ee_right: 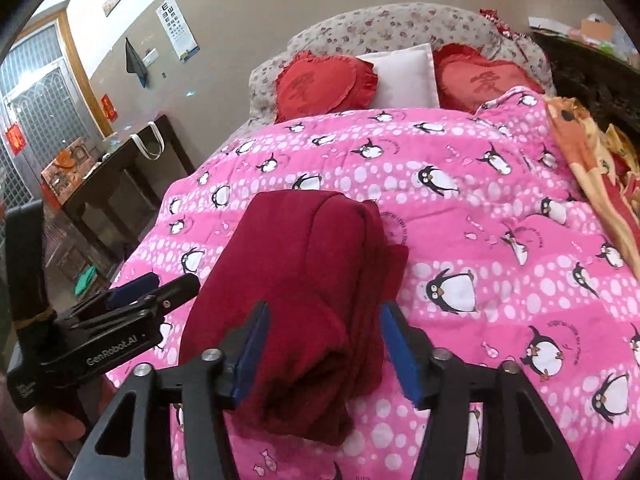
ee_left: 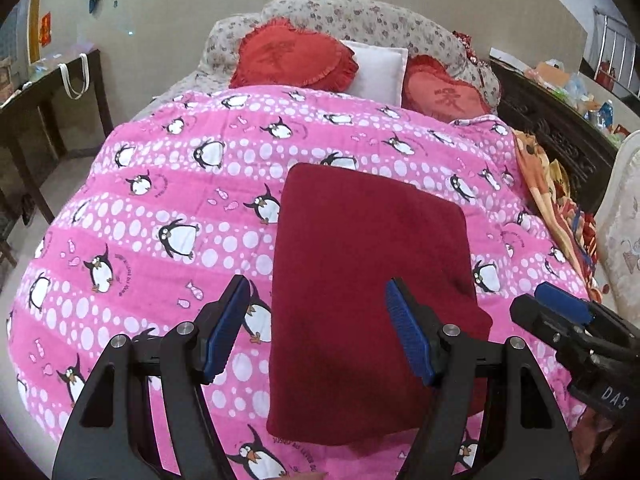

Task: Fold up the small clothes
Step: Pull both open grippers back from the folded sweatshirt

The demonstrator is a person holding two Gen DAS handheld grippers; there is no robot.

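1. Left wrist view first: I count one dark red garment [ee_left: 372, 292], folded into a rectangle and lying flat on the pink penguin quilt [ee_left: 160, 208].
2. My left gripper [ee_left: 316, 328] has its two blue pads spread apart, with nothing between them; the left pad sits over the quilt, the right pad over the garment's near half.
3. One other tool shows at the right edge here: my right gripper [ee_left: 560, 304], just beside the garment's right side.
4. From the right wrist view, the same single garment [ee_right: 304, 300] looks thick, with layered edges stacked along its right side.
5. My right gripper [ee_right: 324, 352] has its jaws parted; the garment's near end lies between the two blue pads, and I see a gap on each side, so no clamp.
6. At the left of that view my left gripper [ee_right: 136, 296] hangs above the quilt [ee_right: 480, 208], beside the garment.
7. At the head of the bed I count two red heart cushions [ee_left: 296, 56] and one white pillow [ee_left: 380, 68] between them.
8. One dark side table [ee_right: 116, 184] stands left of the bed, with one white-handled bag [ee_right: 150, 140] on it.
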